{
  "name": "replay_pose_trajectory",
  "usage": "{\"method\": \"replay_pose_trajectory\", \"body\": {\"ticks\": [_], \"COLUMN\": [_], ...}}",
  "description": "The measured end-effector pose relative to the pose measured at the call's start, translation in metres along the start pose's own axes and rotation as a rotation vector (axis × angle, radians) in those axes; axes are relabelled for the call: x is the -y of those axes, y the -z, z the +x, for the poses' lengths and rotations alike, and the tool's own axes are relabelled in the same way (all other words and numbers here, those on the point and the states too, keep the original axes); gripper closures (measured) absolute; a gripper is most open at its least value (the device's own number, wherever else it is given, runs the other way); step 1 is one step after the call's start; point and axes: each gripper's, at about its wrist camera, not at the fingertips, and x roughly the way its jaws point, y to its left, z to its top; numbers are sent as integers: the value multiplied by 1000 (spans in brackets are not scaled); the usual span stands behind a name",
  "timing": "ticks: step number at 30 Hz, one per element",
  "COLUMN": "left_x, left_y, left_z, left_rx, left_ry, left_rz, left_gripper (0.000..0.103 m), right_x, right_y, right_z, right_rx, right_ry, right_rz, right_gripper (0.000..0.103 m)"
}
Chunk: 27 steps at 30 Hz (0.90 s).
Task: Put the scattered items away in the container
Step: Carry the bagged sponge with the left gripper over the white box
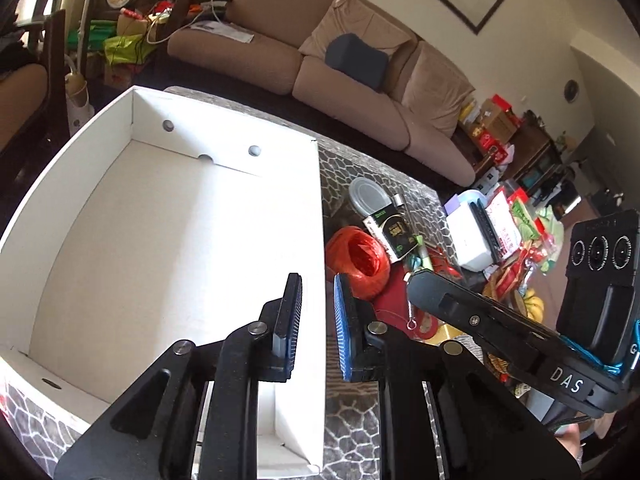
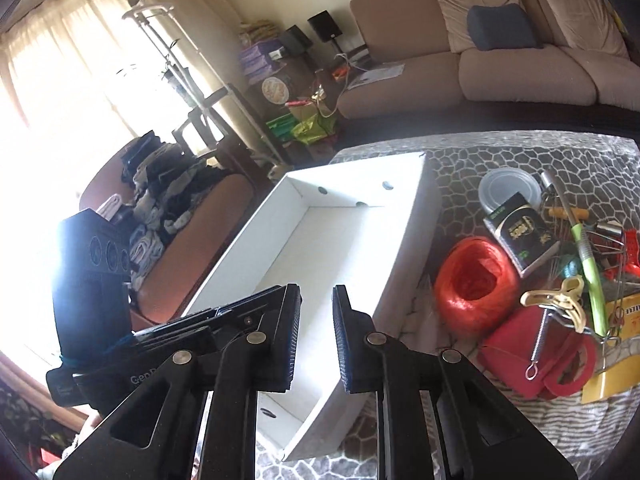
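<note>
The left gripper [image 1: 316,316] is hovering over the right wall of the box [image 1: 120,216], fingers parted, nothing between them. The right gripper [image 2: 316,328] is likewise hanging parted and unloaded over the box's [image 2: 340,240] near end. The box is sitting on the patterned tablecloth [image 2: 500,156]: white cardboard, rectangular, shallow, long axis running away from the cameras. Just beside its right wall, a glossy orange twine ball [image 2: 476,284] is lying beside a red tape roll [image 2: 536,356], a black-and-gold packet [image 2: 520,232] and a round clear lid [image 2: 508,190].

White box [image 1: 168,216] (empty) beside clutter [image 1: 384,248]
</note>
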Motion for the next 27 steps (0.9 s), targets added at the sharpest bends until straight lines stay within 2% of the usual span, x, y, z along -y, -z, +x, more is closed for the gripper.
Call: {"method": "replay_pose_trajectory", "body": {"ticks": [2,3,5,7,9,12,14,17,27], "left_x": [-5,-3,1,7,14,23,28,33,27], "left_y": [5,9,14,20,27,35,40,43,38], "left_z": [-8,-11,-12,-15,-16,-9,-5,3,27], "left_rx": [3,4,-5,-1,6,-16,-26,-29,-48], "left_ry": [-9,-13,-5,19,21,72,103,111,69], "left_rz": [19,34,52,68,92,83,66,54,38], "left_gripper": [88,83,65,41,36,21,20,18,16], "right_x": [-7,-9,-5,6,20,39,48,59,78], "right_y": [4,7,12,18,25,39,48,58,70], "right_z": [3,3,3,3,5,13,22,35,86], "right_rx": [-3,-1,0,-8,-24,-70,-102,-138,-191], "right_ry": [23,53,123,201,272,342,359,375,367], "right_rz": [-12,-18,-25,-32,-49,-90,-108,-135,-181], "right_gripper": [86,85,76,56,51,51,51,50,51]}}
